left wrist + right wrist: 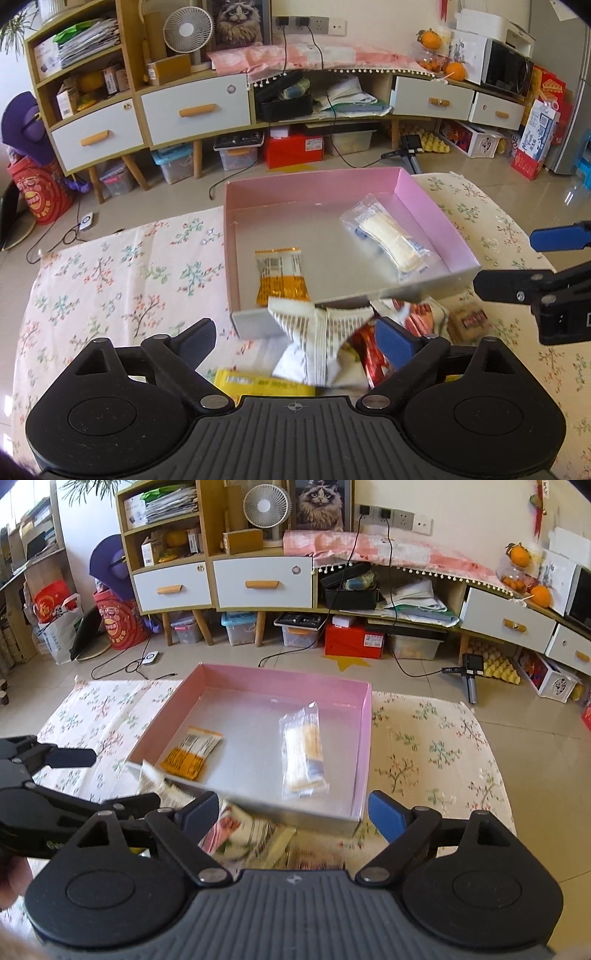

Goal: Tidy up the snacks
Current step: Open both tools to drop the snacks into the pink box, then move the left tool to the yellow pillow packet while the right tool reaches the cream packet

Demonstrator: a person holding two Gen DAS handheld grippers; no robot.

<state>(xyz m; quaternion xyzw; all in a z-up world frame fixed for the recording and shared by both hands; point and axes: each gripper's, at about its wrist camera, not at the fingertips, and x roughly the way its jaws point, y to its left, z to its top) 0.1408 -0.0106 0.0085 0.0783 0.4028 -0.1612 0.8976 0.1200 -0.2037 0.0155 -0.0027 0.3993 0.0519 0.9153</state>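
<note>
While your left gripper [295,339] sits wide apart over the snack pile, a white packet [314,343] lies between its fingers, not pinched. Your right gripper [291,812] is also spread wide, holding nothing, just short of the box's near wall. Yellow packet [258,384] is nearest you, red packet [373,354] beside the white one. Farther on, the pink box [365,738] holds an orange bar [280,277] and a clear wafer pack [388,236].

I can't read any text from here: the print on the orange wrapper [281,277], the striped packet [317,343] and the red floor box [354,640] is too blurred.
</note>
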